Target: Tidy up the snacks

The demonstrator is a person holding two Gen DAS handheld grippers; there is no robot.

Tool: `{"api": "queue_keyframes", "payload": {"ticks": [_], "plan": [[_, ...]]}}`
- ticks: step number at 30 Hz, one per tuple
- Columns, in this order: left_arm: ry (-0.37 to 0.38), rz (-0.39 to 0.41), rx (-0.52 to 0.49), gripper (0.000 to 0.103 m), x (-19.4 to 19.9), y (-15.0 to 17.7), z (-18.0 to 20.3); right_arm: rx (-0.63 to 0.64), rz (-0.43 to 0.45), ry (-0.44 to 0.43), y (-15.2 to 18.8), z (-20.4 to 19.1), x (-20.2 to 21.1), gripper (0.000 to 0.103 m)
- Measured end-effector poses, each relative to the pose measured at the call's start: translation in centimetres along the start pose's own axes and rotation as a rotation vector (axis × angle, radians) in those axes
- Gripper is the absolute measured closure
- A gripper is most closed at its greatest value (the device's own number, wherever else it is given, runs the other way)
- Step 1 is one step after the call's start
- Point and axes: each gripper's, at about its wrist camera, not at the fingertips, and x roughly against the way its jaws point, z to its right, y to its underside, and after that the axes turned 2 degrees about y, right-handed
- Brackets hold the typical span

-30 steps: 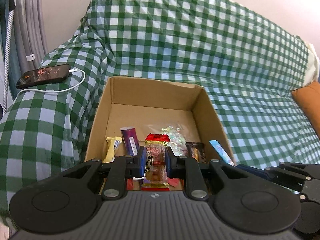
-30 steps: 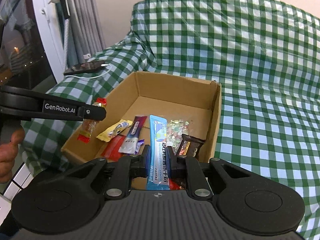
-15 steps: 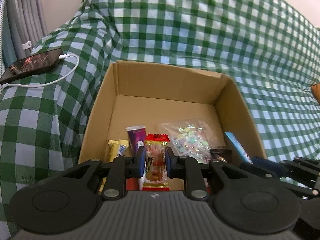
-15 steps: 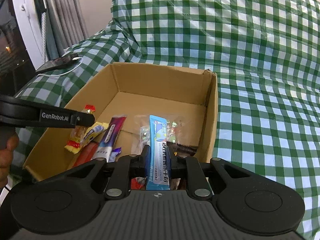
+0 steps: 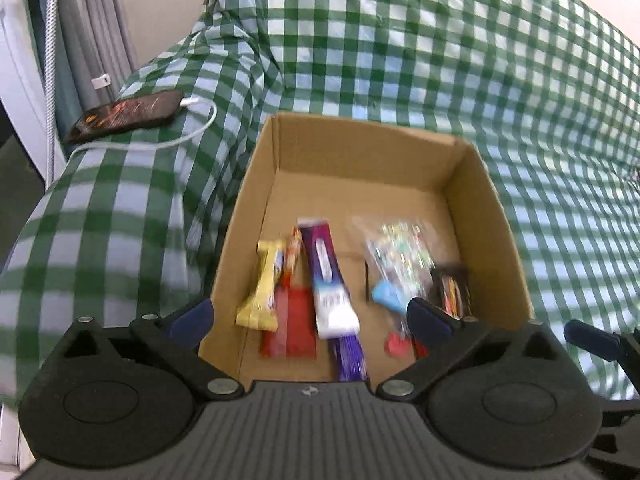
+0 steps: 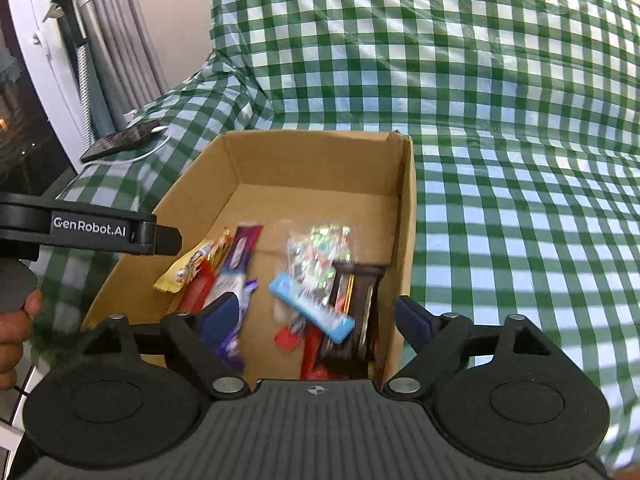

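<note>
A cardboard box [image 5: 360,140] [image 6: 312,160] on the checked cloth holds several snacks. In the left wrist view a yellow bar [image 5: 262,288], a red-gold snack [image 5: 292,256], a purple bar [image 5: 326,276] and a red packet [image 5: 290,320] lie at its left. A clear candy bag [image 5: 400,248], a blue bar [image 5: 388,296] and a dark chocolate bar [image 5: 452,292] lie at its right. My left gripper [image 5: 310,320] hovers over the box's near edge, jaws opening wide, gripping nothing. My right gripper [image 6: 316,320] does the same above the blue bar [image 6: 312,308] and chocolate bar [image 6: 352,312].
A phone [image 5: 124,114] [image 6: 120,140] on a white charging cable [image 5: 192,128] lies on the sofa arm left of the box. Grey curtains [image 5: 96,32] hang behind it. The green checked cloth [image 6: 520,160] spreads to the right. A person's hand [image 6: 16,320] holds the left gripper [image 6: 116,232].
Both grippers went from shut to wide open. The red-gold snack left the left jaws and the blue bar left the right jaws; both now lie in the box.
</note>
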Motion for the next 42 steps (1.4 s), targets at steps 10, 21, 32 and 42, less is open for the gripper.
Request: {"api": "queue_keyframes", "payload": {"ticks": [10,21,32,42], "plan": [[-0.028,0.005,-0.023,0.0,5.8,6.6,0.3,0.061,0.065,0.057,4.4,-2.3,6.5,0.005],[-0.069,0.069,-0.05,0.0,9.7,10.2,1.6,0.114,0.143,0.062,7.0,-3.2,10.7,0.002],[-0.085,0.08,-0.061,0.0,11.2,11.5,2.1,0.132,0.179,0.071,8.3,-3.4,12.8,0.001],[-0.084,0.109,-0.021,0.0,12.0,11.7,1.4,0.14,0.193,0.072,8.9,-3.4,13.5,0.0]]}}
